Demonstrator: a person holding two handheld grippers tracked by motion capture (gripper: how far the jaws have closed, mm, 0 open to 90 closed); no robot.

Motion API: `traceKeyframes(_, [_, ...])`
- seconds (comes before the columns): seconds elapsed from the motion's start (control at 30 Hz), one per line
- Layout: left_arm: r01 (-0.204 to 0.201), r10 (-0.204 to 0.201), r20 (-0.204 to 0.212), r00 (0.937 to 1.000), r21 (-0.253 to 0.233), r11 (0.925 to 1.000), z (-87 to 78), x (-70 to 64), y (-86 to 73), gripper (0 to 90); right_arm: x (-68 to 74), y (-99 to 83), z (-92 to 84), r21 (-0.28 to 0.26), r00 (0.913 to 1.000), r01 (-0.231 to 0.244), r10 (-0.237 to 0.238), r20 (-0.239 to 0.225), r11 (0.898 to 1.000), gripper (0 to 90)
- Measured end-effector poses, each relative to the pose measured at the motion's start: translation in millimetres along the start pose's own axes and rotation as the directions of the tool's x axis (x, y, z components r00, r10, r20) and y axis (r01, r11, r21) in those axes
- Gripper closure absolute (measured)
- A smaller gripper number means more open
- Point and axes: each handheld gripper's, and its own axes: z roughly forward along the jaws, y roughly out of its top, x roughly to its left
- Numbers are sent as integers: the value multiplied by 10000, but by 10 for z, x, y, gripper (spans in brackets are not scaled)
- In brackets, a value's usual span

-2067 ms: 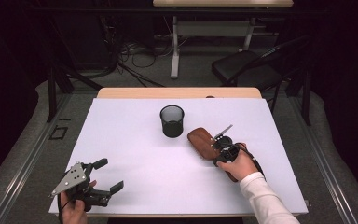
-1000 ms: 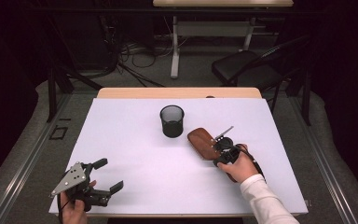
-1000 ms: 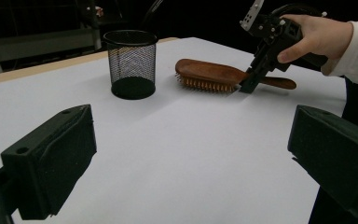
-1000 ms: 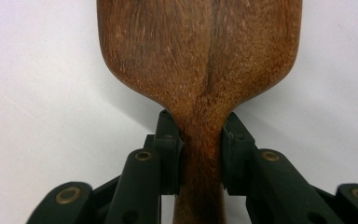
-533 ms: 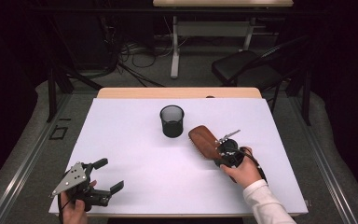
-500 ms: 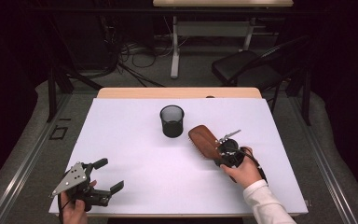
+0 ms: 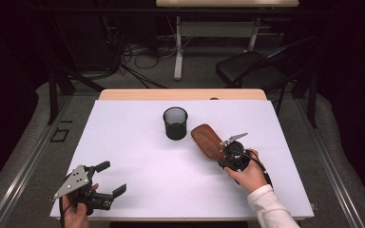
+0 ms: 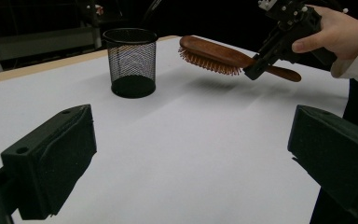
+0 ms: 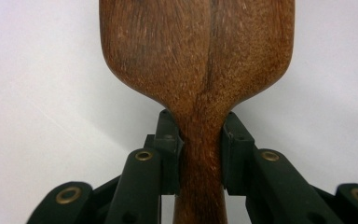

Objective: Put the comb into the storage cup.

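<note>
A wooden hairbrush (image 7: 206,139) hangs bristles down, a little above the white table (image 7: 138,142), just right of a black mesh cup (image 7: 175,123). My right gripper (image 7: 224,157) is shut on its handle; in the right gripper view the two pads (image 9: 170,156) squeeze the neck of the hairbrush (image 9: 196,56). In the left gripper view the hairbrush (image 8: 214,52) casts a shadow beneath it, with the right gripper (image 8: 257,69) and a hand behind it and the cup (image 8: 130,60) to its left. My left gripper (image 7: 111,178) rests open at the near left corner, its jaws wide apart with nothing between them.
The table's wooden far edge (image 7: 180,94) lies behind the cup. A black chair (image 7: 252,66) and a desk frame with cables (image 7: 178,47) stand on the floor beyond the table. Bare white surface spreads between the two grippers.
The right gripper has raised the hairbrush slightly off the table and shifted it a little to the right. The left gripper has stayed still.
</note>
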Motion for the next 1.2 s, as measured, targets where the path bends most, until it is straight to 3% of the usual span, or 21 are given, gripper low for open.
traceKeyframes(0.5, [33,-33,1,10000,8,10000,7,-1,-4,11,-4,7,-45,-296,10000,0,0,3,9996,725])
traceKeyframes(1.2, [32,-31,-105,9999,63,10000,31,-7,-10,11,44,100,-221,-1363,9999,38,-52,-93,9907,725])
